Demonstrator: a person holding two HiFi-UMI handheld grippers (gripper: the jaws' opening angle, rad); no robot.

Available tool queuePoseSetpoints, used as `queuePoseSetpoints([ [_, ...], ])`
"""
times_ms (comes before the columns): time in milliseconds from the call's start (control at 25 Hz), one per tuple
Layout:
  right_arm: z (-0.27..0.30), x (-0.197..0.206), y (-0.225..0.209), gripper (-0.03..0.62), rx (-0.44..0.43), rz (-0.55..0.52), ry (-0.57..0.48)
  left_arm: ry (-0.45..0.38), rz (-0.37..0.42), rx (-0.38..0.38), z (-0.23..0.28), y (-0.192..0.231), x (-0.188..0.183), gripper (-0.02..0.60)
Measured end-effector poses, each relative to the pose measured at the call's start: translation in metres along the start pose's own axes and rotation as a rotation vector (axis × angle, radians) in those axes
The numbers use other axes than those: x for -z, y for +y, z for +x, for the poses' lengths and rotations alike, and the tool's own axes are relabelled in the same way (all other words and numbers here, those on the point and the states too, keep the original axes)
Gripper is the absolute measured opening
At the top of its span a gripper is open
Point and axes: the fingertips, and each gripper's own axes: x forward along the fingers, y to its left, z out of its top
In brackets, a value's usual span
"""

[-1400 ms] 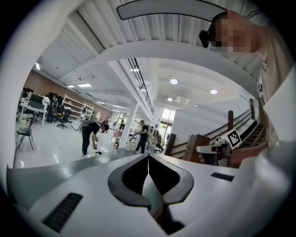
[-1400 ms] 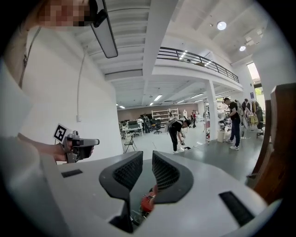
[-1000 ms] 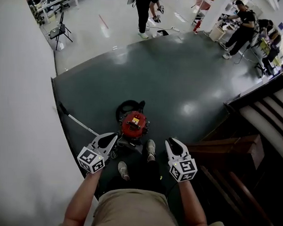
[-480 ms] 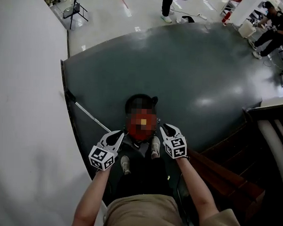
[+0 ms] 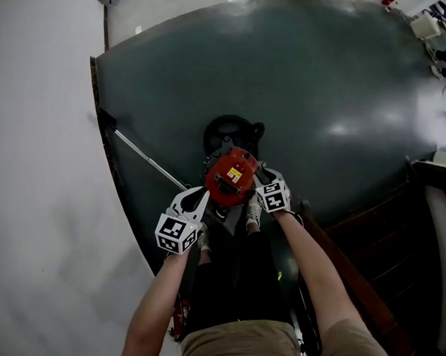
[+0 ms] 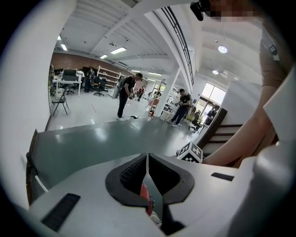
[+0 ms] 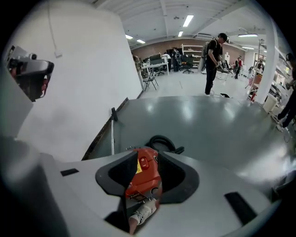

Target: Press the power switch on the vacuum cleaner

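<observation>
Red is the vacuum cleaner [image 5: 230,176], and it sits on the dark green floor [image 5: 328,90] right by the person's shoes [image 5: 253,211]; its black hose [image 5: 230,130] curls just behind the vacuum cleaner, and its thin metal pipe [image 5: 147,160] runs off from it toward the white wall [image 5: 40,174].

Both grippers are low and near the vacuum cleaner because the switch on top has to be pushed, I think; a small red button [image 7: 144,162] next to a yellow sticker [image 5: 235,175] looks like that switch, but I can't be sure.

The right gripper [image 5: 262,176] is just beside the vacuum cleaner, on the side nearest the stairs [image 5: 374,244], so close that I can't tell if it touches; its jaws are opening and nothing is pinched in them; the vacuum cleaner's top only shows through the gap, further on. The left gripper [image 5: 202,193] is just beside the vacuum cleaner on the pipe's side; its jaws are closed tip to tip with nothing held.

The right arm [image 5: 311,268] and the left arm [image 5: 156,303] both stretch out long and down toward the vacuum cleaner; the right gripper tips down steeply at its top; the left one leans down less.
</observation>
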Motion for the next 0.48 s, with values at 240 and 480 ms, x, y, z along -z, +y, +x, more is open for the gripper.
queuePoseSetpoints([
  [240,0.077,0.039,-0.011,0.126,0.040,0.036,0.106,0.070,-0.004,-0.001,0.053,0.027,0.049,0.006],
  [480,0.132,0.060,-0.011,0.144,0.100,-0.048,0.196,0.127,-0.047,-0.009,0.085,0.044,0.097,0.006],
])
